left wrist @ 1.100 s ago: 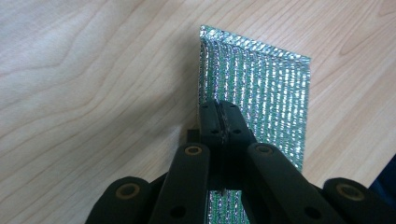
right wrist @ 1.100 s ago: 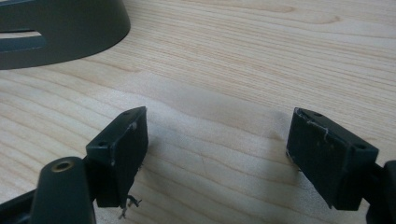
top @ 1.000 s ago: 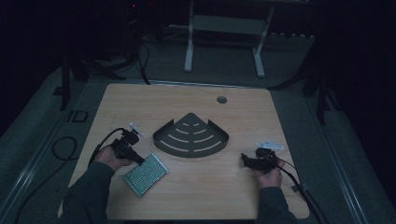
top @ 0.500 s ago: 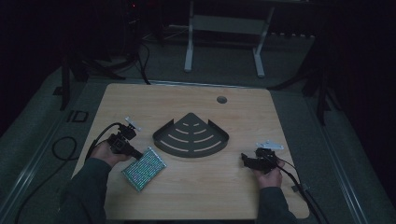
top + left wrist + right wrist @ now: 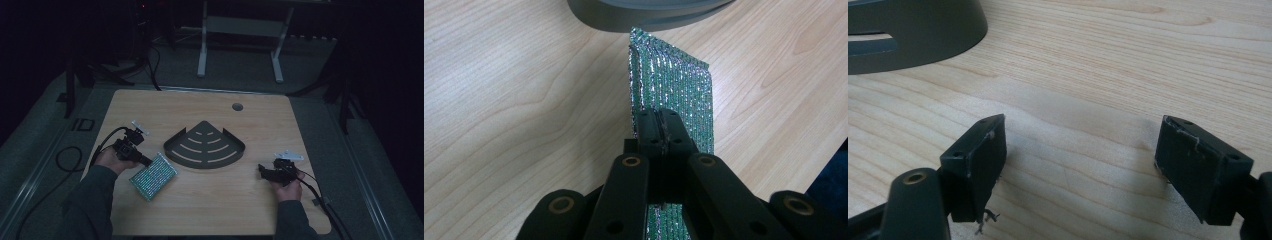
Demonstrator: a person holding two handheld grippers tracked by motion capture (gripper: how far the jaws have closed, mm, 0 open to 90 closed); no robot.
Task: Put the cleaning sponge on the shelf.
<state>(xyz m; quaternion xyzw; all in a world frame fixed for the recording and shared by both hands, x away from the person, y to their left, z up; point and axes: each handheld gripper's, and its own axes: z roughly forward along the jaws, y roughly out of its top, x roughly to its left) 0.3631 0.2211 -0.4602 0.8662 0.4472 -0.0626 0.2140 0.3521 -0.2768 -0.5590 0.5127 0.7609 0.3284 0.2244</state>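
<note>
Left gripper view: left tool (image 5: 659, 125) pinches the glittery green sponge (image 5: 674, 85) edge.

The sponge (image 5: 671, 95) is green with silver glittering threads in fine stripes. At its one o'clock in the high view, the corner shelf (image 5: 205, 147) is dark grey with pale curved slots. The table (image 5: 200, 210) is light wood with a brown grain pattern. Both grippers are black.
</note>
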